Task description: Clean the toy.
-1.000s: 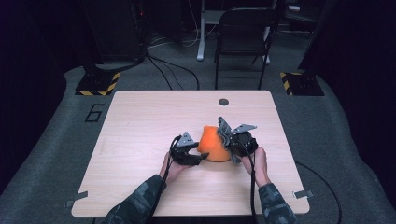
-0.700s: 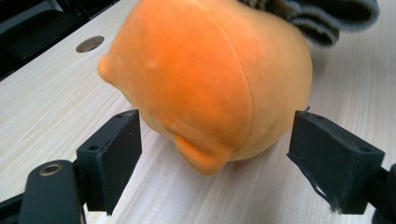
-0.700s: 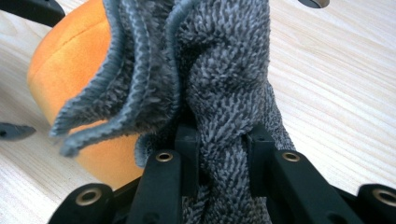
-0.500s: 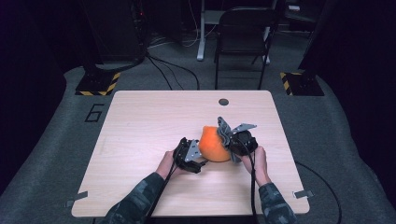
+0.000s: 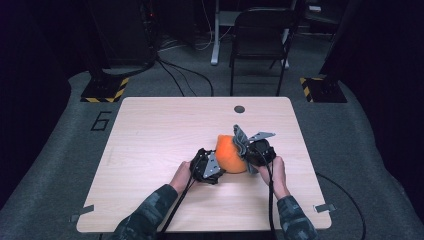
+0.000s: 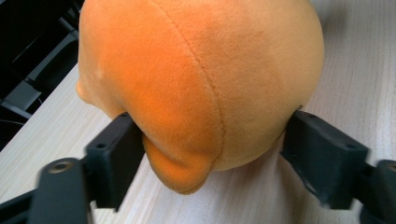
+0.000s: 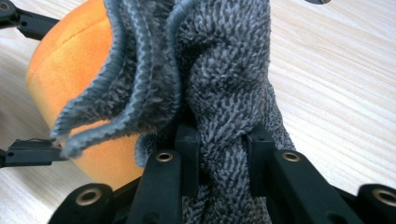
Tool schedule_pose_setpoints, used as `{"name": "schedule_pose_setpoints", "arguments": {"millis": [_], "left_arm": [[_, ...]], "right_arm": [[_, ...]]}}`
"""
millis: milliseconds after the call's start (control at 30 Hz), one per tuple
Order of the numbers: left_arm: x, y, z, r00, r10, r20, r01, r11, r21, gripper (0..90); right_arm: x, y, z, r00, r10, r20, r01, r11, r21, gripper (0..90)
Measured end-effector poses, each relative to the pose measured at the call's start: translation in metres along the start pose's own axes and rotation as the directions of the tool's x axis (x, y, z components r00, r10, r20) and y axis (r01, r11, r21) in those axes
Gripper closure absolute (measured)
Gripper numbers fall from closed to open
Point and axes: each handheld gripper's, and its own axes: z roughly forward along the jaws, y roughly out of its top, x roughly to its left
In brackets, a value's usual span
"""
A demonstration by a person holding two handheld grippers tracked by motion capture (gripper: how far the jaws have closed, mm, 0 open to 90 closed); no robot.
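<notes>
Orange plush toy sits on the wooden table, between the two claws. Grey knitted cloth, possibly a small garment or sock, hangs bunched against the side of the toy that faces the right claw.

Progress, as judged: the work looks like dressing or covering the plush with the cloth. The cloth is gathered and touches the toy, but in the left gripper view no cloth lies over the orange body. So the pulling-over appears not yet done; most of the job is left.

Right claw: pinched tight on a thick twist of the grey cloth, both pads pressed into the knit. Loose ribbed edges fan out above the jaws, toward the orange plush just beyond.

Left claw: jaws wide, one on either side of the toy's lower end, a small rounded nub hanging between them. The jaws have just been closing in. Each pad lies at the plush surface, but whether they truly press is hard to tell; it reads as a light bracket rather than a firm grip.

Both hands rest low at the table's near half.
</notes>
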Motion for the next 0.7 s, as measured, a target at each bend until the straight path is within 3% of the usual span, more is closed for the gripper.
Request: {"name": "schedule_pose_setpoints", "arguments": {"millis": [200,367,433,500,700], "left_arm": [[0.000,-0.002,0.002,0.9998,-0.021,0.005,0.021,0.9998,-0.002,48.5],[-0.001,-0.001,0.001,0.9991,-0.041,-0.007,0.041,0.9992,-0.005,60.1],[-0.001,0.000,0.000,0.9991,-0.042,-0.012,0.042,0.9991,-0.004,63.3],[0.000,-0.001,0.000,0.9989,-0.047,-0.005,0.046,0.9989,-0.006,65.1],[0.001,-0.003,0.000,0.9988,-0.049,0.002,0.049,0.9987,-0.018,69.6]], "right_arm": [[0.002,0.000,0.000,1.0000,-0.002,0.002,0.002,1.000,0.000,72.4],[-0.001,0.000,-0.005,1.0000,0.000,-0.004,0.000,1.000,-0.031,72.3],[-0.010,0.000,-0.015,0.9995,0.031,-0.008,-0.031,0.998,-0.050,72.3],[-0.023,-0.001,-0.024,0.9973,0.053,0.051,-0.051,0.997,-0.054,72.3],[-0.065,-0.026,-0.024,0.9742,0.159,0.160,-0.162,0.987,0.007,72.1]]}}
